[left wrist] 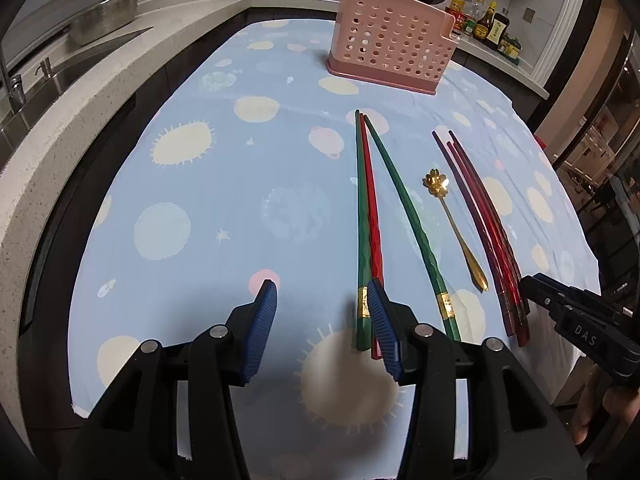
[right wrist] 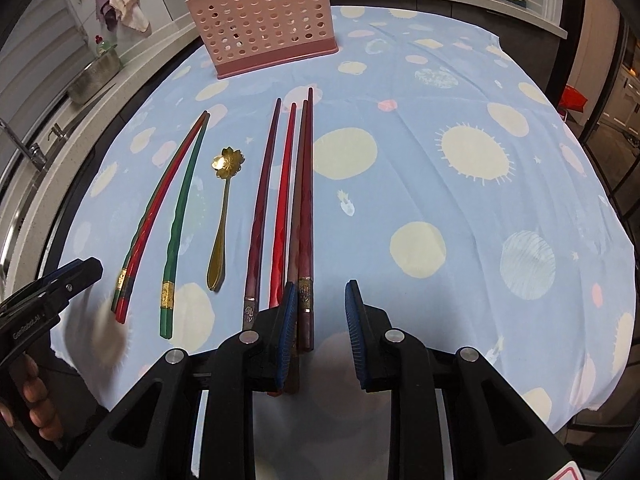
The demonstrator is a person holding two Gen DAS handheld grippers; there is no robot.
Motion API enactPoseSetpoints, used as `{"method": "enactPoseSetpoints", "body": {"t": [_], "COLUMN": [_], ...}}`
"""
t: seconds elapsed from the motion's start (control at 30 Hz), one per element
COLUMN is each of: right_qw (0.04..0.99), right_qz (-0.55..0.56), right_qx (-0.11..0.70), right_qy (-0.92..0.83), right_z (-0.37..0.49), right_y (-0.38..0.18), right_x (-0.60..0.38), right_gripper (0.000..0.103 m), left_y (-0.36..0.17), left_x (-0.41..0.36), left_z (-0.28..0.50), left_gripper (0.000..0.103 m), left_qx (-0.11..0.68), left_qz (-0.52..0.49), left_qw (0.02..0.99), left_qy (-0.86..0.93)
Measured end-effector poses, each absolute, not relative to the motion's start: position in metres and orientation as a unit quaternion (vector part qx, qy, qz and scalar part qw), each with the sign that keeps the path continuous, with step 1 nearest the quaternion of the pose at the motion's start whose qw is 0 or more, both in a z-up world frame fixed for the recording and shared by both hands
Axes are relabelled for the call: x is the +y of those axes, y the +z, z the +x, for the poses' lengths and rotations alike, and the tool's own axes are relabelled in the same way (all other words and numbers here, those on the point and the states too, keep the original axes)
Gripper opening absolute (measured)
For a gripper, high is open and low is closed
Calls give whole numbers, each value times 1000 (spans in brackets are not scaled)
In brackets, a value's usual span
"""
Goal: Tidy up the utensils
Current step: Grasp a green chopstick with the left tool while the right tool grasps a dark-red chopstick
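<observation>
Utensils lie in three loose groups on the blue spotted tablecloth [right wrist: 400, 208], all on the near side of the pink perforated holder [right wrist: 260, 28], which stands upright at the cloth's far edge and looks empty as far as its holes let me see. Nearest below the holder's left end are the green and red chopsticks [left wrist: 366, 216], two lying together and one green one splayed off beside them. Next toward the holder's right end lies the gold flower spoon [right wrist: 224, 208], bowl pointing at the holder. Beyond it lie the dark red chopsticks [right wrist: 298, 208], four in a rough bundle.

Nothing has been lifted yet, so I'd say this is the approach to a first pick. The left gripper [left wrist: 322, 322] hovers with its jaws fairly wide and nothing between them; its right pad sits over the butt ends of the green and red pair. The right gripper [right wrist: 320, 332] has narrower jaws, also empty, with the dark red bundle's ends beside and under its left pad.

Each next needs to shift sideways to straddle its bundle, drop, and close without scattering the sticks.
</observation>
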State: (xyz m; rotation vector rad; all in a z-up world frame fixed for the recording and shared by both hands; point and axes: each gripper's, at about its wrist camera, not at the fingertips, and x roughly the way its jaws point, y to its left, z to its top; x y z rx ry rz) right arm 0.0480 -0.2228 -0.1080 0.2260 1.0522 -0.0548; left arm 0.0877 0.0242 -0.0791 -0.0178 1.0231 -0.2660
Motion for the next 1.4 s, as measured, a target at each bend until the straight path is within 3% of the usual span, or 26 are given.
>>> {"method": "enactPoseSetpoints", "body": {"t": [0.3, 0.57, 0.77, 1.07, 1.3, 1.4], "right_qw": [856, 855, 854, 854, 854, 854], "right_qz": [113, 116, 113, 116, 116, 117], "right_qx": [504, 505, 506, 505, 505, 505], "right_qy": [-30, -35, -36, -36, -36, -35], "right_z": [49, 51, 51, 51, 50, 50], "right_y": [-111, -114, -115, -115, -115, -114], "right_x": [-227, -231, -229, -230, -230, -229], "right_gripper": [21, 9, 9, 8, 9, 8], "left_y": [-87, -95, -96, -97, -97, -98], "left_x": [17, 14, 11, 16, 15, 14], "left_z": [88, 89, 90, 90, 88, 88], "left_gripper": [45, 44, 44, 28, 26, 16], "left_qx": [497, 505, 499, 502, 499, 498], "left_qz": [0, 7, 17, 11, 18, 17], "left_qw": [857, 852, 855, 855, 856, 856], "left_qy": [-137, -139, -138, -133, -131, -135]}}
